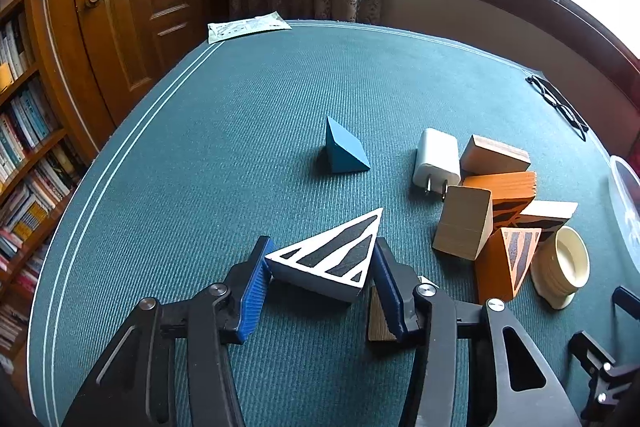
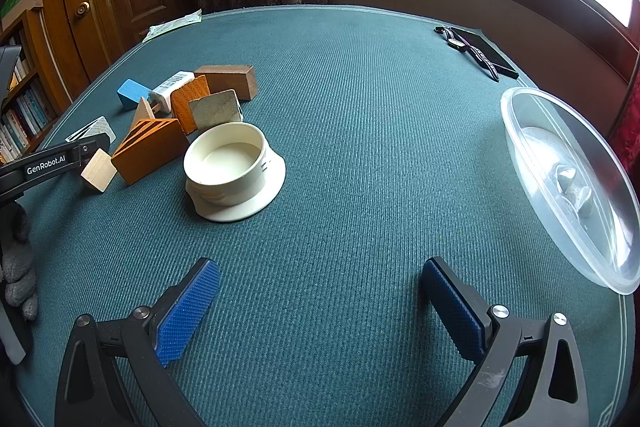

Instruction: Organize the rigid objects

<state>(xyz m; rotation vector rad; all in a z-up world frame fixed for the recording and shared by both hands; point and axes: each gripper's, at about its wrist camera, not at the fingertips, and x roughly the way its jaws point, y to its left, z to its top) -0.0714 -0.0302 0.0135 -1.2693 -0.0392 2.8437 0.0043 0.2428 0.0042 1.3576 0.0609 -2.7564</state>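
My left gripper (image 1: 322, 247) is shut on a white triangular block with black stripes (image 1: 336, 255); both blue pads touch its sides, just above the green table mat (image 1: 240, 147). A small plain wooden block (image 1: 378, 319) lies behind the right finger. Beyond stand a blue wedge (image 1: 344, 151), a white charger (image 1: 436, 159), and a heap of orange and wooden blocks (image 1: 500, 211) beside a cream round dish (image 1: 564, 267). My right gripper (image 2: 320, 267) hangs open over bare mat, right of the cream dish (image 2: 232, 171) and the block heap (image 2: 160, 143).
A clear plastic bowl (image 2: 568, 179) sits near the table's right edge. A watch and a dark phone (image 2: 476, 51) lie at the far right, glasses (image 1: 560, 105) near them, and a paper packet (image 1: 248, 27) at the far left corner. A bookshelf (image 1: 28, 147) stands left.
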